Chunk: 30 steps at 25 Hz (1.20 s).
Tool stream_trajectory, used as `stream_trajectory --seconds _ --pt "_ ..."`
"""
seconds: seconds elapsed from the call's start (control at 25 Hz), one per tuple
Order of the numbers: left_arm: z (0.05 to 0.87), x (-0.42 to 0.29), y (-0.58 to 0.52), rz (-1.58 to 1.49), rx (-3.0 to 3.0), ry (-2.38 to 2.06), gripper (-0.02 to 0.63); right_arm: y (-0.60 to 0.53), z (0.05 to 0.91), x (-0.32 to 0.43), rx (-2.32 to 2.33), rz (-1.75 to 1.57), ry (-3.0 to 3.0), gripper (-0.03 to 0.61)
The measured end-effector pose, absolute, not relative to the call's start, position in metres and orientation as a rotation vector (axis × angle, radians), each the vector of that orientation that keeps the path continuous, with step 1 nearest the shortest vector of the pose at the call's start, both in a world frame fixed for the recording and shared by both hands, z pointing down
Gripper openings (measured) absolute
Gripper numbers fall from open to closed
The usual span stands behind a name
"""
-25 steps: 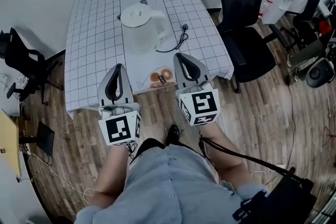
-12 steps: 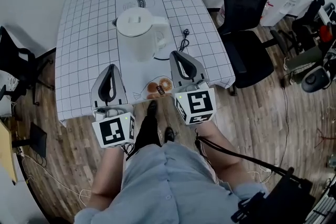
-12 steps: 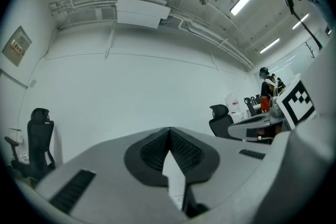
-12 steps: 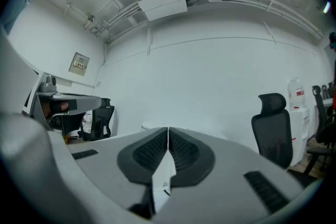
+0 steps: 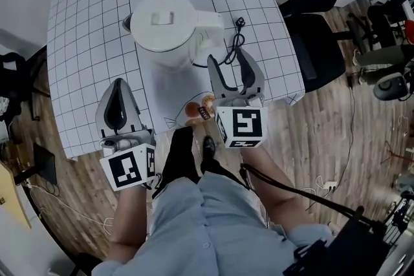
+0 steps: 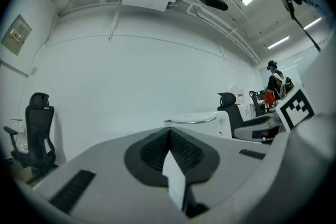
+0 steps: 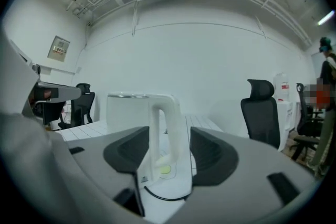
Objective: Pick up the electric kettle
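the electric kettle [image 5: 165, 22] stands white and upright on the checked table [image 5: 84, 55], just ahead of both my grippers. nearest me, my left gripper [image 5: 119, 92] hangs over the near part of the table, left of the kettle and apart from it, its jaws pressed together with nothing in them. in its own view those jaws cover all of the kettle but the lid's rim. my right gripper [image 5: 228, 61] has just been opening its jaws, and they now stand wide apart. the kettle's handle [image 7: 160, 128] shows in the gap, a little beyond the tips, and the pads touch nothing. my jaws hide part of the kettle's body and foot in that view. past the handle a black cord [image 5: 230, 48] trails over the table; i can't make out where it ends. beyond the table's right side stands a black office chair [image 5: 320, 3], its top cut off by the picture's edge.
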<state>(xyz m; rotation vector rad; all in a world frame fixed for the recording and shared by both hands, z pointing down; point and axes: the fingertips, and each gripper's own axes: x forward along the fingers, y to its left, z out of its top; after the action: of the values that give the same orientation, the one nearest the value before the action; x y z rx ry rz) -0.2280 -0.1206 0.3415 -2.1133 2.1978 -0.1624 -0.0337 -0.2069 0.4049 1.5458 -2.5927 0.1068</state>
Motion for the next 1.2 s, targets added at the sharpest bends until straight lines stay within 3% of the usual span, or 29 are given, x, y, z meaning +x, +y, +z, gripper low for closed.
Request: stream_trajectory --seconds 0.96,1.08,1.2 --pt "0.363 -0.291 -0.218 -0.187 -2.130 2.280 -0.002 -0.328 0.445 -0.066 1.625 0.178 -2.447 0.234" --pt "0.366 -0.287 -0.204 -0.185 -2.130 2.287 -0.002 -0.313 0.446 -0.063 1.620 0.175 -2.461 0.201" --pt "0.367 -0.285 -0.202 -0.187 -2.133 2.291 -0.002 -0.306 0.444 -0.068 1.613 0.182 -2.509 0.100"
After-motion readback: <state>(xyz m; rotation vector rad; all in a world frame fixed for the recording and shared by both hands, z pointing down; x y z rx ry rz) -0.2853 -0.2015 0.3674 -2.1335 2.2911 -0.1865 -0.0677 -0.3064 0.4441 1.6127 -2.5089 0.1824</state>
